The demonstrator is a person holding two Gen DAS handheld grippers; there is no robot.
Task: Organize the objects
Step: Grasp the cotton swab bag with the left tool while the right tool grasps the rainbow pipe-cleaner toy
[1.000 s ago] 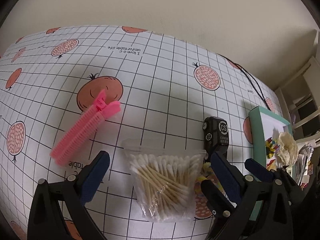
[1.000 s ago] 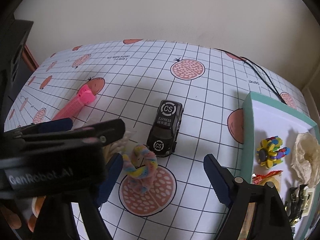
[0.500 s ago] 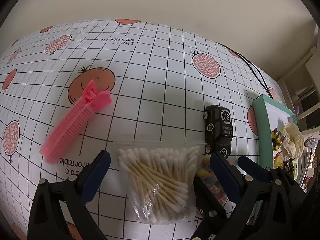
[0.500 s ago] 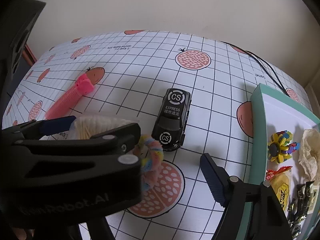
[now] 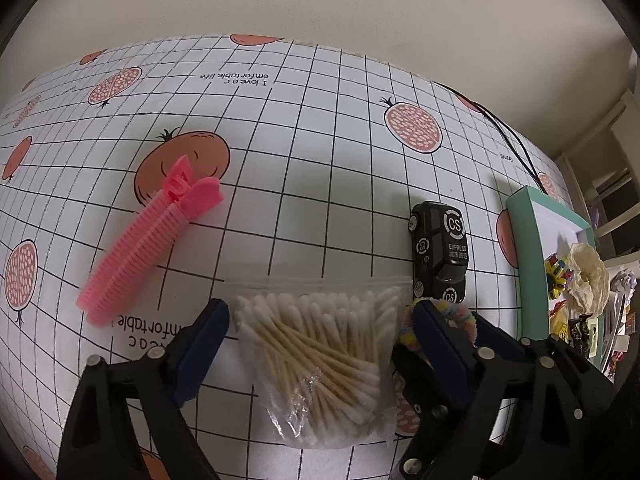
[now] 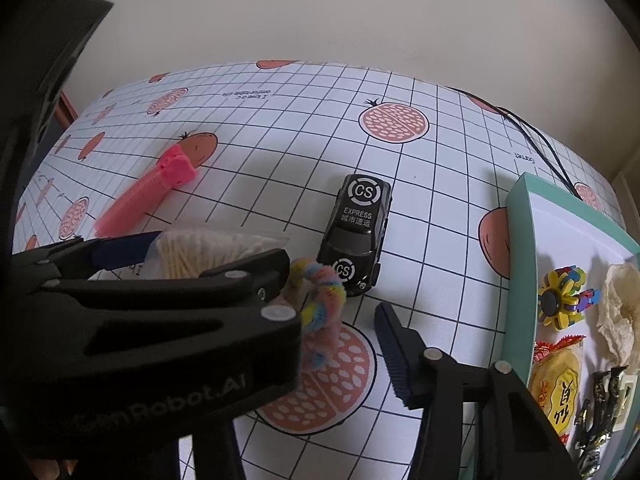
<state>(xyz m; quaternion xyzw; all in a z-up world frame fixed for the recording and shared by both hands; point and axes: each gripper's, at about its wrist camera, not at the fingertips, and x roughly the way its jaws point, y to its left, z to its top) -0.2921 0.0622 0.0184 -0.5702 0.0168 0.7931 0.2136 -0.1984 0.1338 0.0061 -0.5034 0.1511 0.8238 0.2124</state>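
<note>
While left gripper straddles bag of cotton swabs at lower centre of left wrist view, jaws wide, neither pad visibly touching bag: grasp step in hand, judged. Right gripper, lower centre of right wrist view, also wide around pastel fuzzy ring; left finger hidden behind other tool. Black toy car just beyond ring; pink hair clip at left. Teal tray at right edge holds sorted items. Next move, likely: close on bag, lift, carry to tray.

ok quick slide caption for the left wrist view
Open left gripper straddling a bag of cotton swabs, pink hair clip and black toy car on the gridded tablecloth.
</note>
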